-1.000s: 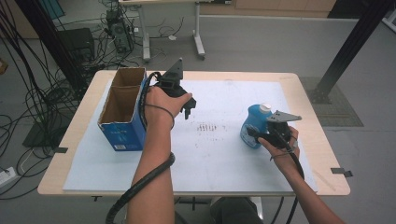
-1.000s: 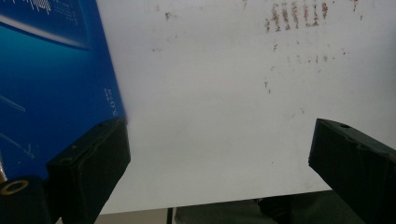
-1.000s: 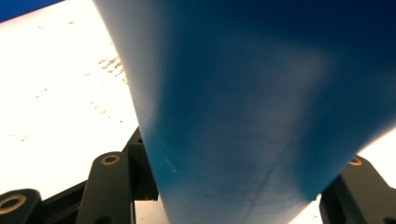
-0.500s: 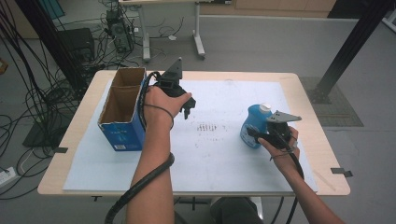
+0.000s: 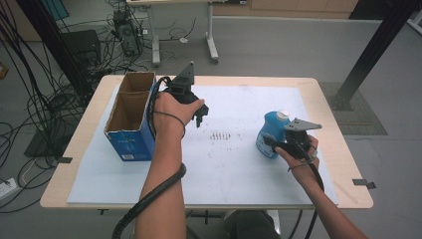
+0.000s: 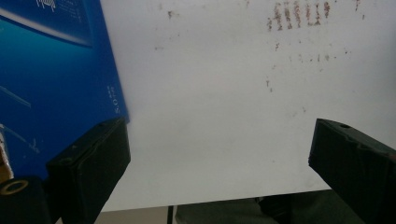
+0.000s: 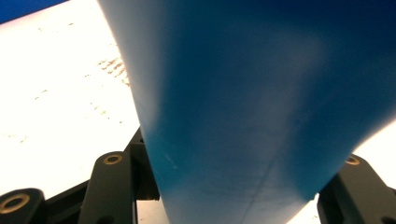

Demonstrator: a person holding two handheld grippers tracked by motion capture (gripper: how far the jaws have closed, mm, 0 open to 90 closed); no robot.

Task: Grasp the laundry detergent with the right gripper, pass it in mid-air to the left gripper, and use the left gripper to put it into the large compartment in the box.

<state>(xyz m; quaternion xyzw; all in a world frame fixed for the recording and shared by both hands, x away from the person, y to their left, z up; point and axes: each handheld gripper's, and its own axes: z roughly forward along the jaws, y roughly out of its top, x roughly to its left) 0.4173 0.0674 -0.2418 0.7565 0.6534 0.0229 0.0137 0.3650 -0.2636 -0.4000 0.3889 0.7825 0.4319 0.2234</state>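
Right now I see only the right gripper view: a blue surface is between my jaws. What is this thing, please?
Observer: A blue bottle with a white cap, cap up on the white sheet; the right gripper grips its side.
Operator: Where is the left gripper?
Observer: The left gripper hovers beside a cardboard box, jaws open, holding nothing.
Operator: Is that box closed?
Observer: No, its top is open; it stands at the table's left side.

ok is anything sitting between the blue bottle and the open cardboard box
Only the left gripper, held open beside the box. Otherwise the white mat between box and blue bottle carries just faint marks. The right gripper has the bottle between its fingers.
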